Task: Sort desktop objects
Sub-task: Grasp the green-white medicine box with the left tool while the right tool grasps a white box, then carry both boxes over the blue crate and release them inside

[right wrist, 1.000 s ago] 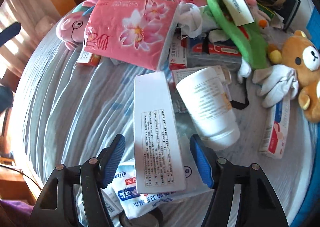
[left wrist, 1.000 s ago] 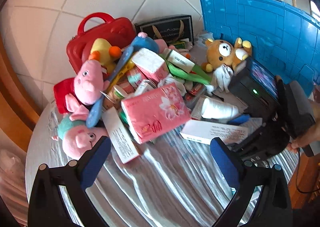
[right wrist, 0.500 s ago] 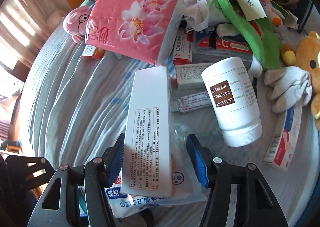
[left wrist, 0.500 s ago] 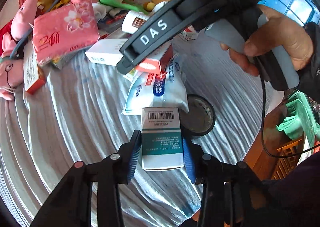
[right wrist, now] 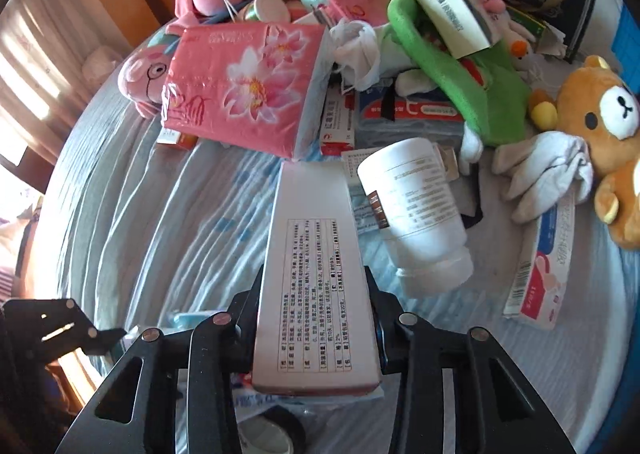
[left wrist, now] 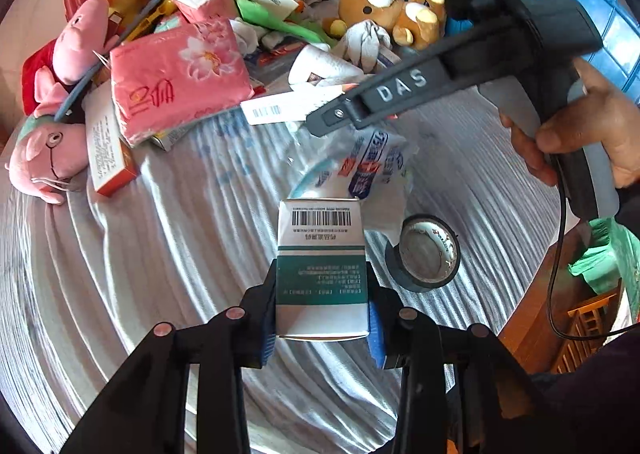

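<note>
Left tool (left wrist: pixel 322 306): jaws just closed, pads pressing sides of green-white box (left wrist: pixel 321 268) at 6 o'clock, tape roll (left wrist: pixel 424 256) just beside at 3. Right tool (right wrist: pixel 316 324): jaws just closed, clamped on long white box (right wrist: pixel 314 274) at 6 o'clock; white bottle (right wrist: pixel 416 214) near at 2; both over striped surface (right wrist: pixel 140 238).

box (left wrist: pixel 322 266) before pouch (left wrist: pixel 368 166) | tape roll (left wrist: pixel 426 254) right of box | tissue pack (left wrist: pixel 176 78) left, behind
</note>
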Motion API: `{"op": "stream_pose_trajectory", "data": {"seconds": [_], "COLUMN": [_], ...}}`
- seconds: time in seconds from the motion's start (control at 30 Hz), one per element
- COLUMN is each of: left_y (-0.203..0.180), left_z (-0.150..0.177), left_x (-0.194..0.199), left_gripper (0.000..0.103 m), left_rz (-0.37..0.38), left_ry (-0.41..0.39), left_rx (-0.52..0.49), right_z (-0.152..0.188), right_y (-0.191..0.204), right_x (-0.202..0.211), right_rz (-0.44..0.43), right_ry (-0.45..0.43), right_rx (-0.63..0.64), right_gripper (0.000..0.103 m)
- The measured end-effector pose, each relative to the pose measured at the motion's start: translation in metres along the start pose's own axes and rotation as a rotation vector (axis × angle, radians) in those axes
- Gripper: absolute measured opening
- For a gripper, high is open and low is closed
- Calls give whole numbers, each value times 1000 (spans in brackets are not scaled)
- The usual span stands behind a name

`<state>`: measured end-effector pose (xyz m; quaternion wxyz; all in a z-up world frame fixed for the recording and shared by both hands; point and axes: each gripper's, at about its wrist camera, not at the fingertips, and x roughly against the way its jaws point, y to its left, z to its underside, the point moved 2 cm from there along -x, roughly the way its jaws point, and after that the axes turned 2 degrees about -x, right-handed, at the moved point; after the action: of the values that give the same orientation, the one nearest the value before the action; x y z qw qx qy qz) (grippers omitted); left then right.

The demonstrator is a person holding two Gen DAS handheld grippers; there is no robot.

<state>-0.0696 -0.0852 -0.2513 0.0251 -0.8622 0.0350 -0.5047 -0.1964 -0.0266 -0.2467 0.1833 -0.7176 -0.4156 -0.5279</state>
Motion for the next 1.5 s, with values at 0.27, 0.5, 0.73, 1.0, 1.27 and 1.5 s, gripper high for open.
{"op": "stream_pose_trajectory", "data": {"seconds": [0.27, 0.5, 0.73, 1.0, 1.27, 1.5], "left_y": [32, 20, -56, -184, -287, -299], "left_z": [-36, -89, -161, -249, -338, -374], "left_x": [56, 105, 140, 167, 156, 166], "left_gripper": [35, 35, 35, 35, 36, 92], "left_rz": [-16, 35, 146, 273, 237, 157], "left_ry": [-148, -299, -472, -640, -669, -760], "left_rx": [-49, -175, -392, -558, -600, -490], "right_z": [-19, -36, -2, 56, 74, 85], "right_y": [3, 29, 16, -63, -169, -188], "right_x": [49, 140, 276, 390, 442, 477], "right_rz": [31, 115, 293, 544, 635, 753], "right_ry": [-135, -367, -650, -839, -892, -1007], "right_rx": [-66, -141, -240, -415, -555, -565], "right_gripper": [39, 39, 39, 39, 41, 87]}}
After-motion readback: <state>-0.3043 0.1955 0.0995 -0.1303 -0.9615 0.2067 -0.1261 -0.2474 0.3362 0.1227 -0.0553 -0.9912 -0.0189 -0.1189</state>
